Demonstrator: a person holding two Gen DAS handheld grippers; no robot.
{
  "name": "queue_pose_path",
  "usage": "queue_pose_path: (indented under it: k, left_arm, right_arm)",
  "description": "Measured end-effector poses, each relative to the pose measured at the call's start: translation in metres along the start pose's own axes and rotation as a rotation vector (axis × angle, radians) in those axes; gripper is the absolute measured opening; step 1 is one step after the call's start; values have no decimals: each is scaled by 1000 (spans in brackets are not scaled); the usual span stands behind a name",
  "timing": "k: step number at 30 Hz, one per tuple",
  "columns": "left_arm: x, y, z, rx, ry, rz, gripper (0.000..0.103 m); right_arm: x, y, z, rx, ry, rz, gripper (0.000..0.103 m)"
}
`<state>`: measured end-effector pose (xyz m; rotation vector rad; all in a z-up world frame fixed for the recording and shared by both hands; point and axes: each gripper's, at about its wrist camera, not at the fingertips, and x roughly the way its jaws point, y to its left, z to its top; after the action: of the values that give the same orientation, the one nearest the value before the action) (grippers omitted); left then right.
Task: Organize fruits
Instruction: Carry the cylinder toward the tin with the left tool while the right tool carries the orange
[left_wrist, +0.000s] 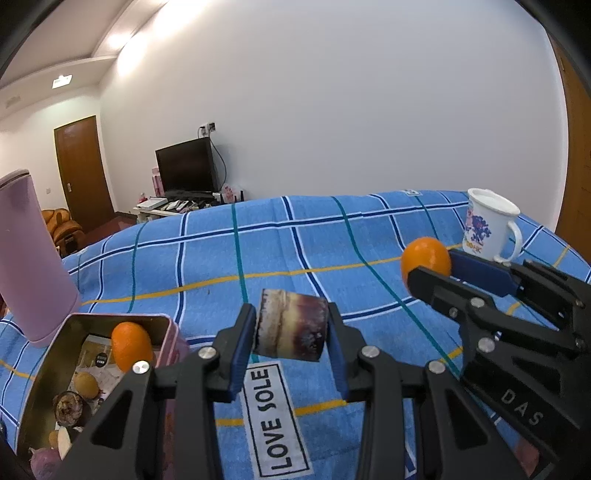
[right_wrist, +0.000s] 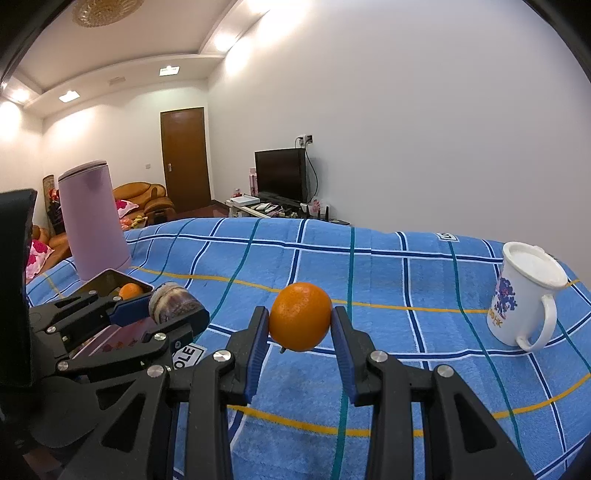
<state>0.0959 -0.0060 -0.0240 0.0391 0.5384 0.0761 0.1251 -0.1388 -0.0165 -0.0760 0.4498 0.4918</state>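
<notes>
Orange (right_wrist: 300, 316) pinched in my right tongs (right_wrist: 300, 325), cane (left_wrist: 291, 324) in my left tongs (left_wrist: 291, 325), right of tin (left_wrist: 55, 362); round, either may slip.

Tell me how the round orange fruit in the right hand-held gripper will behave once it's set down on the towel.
The round orange fruit looks apt to roll, being nearly spherical. The blue plaid towel seems soft and may slow it. Only two narrow pads of the right hand-held gripper pinch its smooth skin, so it could slip if the grip loosens.
</notes>
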Motion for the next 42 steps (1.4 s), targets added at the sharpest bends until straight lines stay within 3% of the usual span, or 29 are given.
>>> queue_pose_path:
  k: [42]
  left_arm:
    - [-50, 43, -32, -38, 9, 5, 39]
  right_arm:
    - [-16, 53, -11, -72, 9, 114, 37]
